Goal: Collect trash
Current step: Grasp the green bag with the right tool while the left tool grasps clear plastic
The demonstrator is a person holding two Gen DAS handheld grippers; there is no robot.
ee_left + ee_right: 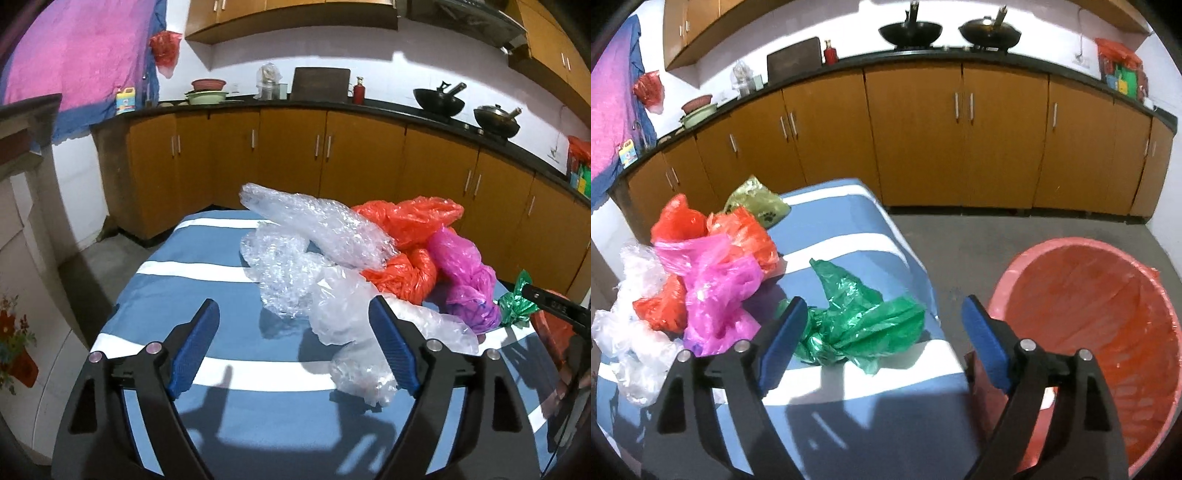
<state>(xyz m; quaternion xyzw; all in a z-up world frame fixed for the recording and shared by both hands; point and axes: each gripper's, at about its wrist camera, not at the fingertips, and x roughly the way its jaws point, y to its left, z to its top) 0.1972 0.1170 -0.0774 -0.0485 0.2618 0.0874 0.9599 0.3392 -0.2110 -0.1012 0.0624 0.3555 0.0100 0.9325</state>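
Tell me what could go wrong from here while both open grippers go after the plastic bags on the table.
The green bag lies near the table edge beside the pink bin; a nudge from the right gripper might push it to the floor. The clear plastic overlaps the bubble wrap, so the left gripper may drag several pieces at once. Thin film could slip from the pads.

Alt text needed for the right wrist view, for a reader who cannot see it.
Open right tongs hang empty over a crumpled green plastic bag on a blue-and-white striped table. To the right, on the floor, stands a pink bin with an orange liner. Pink, orange and clear bags are heaped at the left.
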